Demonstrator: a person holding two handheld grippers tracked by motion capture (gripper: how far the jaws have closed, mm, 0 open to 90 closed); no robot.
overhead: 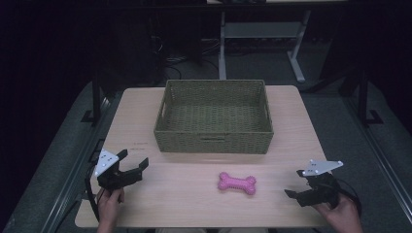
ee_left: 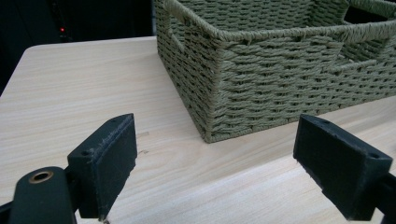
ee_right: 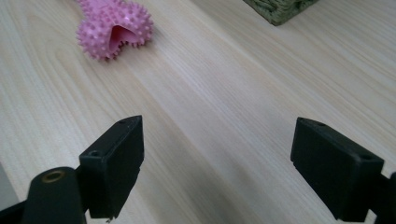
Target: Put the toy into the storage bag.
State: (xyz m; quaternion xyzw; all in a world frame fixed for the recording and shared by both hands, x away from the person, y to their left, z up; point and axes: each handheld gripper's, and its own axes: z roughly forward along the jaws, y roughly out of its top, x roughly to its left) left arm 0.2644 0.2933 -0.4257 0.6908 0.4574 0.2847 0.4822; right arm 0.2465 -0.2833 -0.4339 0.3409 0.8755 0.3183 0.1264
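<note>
A pink spiky bone-shaped toy lies on the wooden table in front of a green woven basket. My left gripper rests at the table's front left, open and empty, its jaws pointing toward the basket's near corner. My right gripper sits at the front right, open with nothing between its jaws, a short way to the right of the toy. In the right gripper view the toy's end lies ahead at the upper left, and the basket's corner shows at the top.
The basket appears empty and stands at the middle back of the table. Bare tabletop lies between the toy and both grippers. Beyond the table are a dark floor, cables and the legs of another desk.
</note>
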